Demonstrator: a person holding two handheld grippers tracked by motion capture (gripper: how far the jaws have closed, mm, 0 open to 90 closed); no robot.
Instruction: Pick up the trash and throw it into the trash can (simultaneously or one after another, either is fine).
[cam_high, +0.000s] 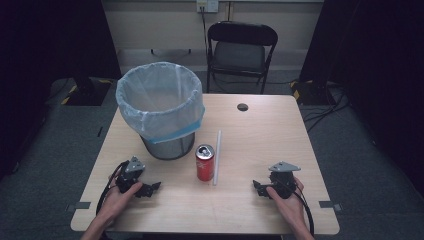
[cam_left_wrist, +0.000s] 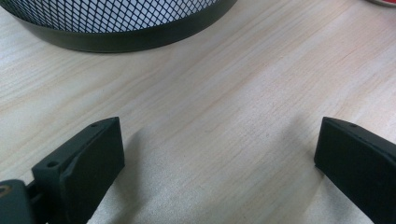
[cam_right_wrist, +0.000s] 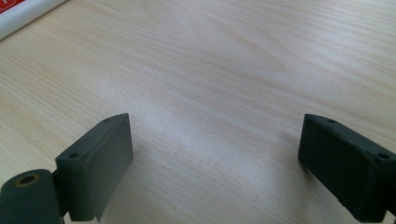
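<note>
A red soda can (cam_high: 204, 162) stands upright at the middle of the wooden table (cam_high: 260, 130). A white tube (cam_high: 217, 157) lies just to its right, running front to back. My left gripper (cam_high: 150, 189) rests on the table near the front left, open, nothing between its jaws. My right gripper (cam_high: 258, 187) rests near the front right, also open and empty. In the left gripper view my gripper (cam_left_wrist: 219, 149) has bare wood between its wide jaws and the bin's mesh base (cam_left_wrist: 116, 21) ahead. In the right gripper view my gripper (cam_right_wrist: 215, 149) has bare wood between its jaws and the tube's end (cam_right_wrist: 25, 14) at top left.
A black mesh bin (cam_high: 162, 110) lined with a clear bag stands at the back left of the table. A cable hole (cam_high: 242, 106) sits near the far edge. A black folding chair (cam_high: 240, 50) stands beyond the table.
</note>
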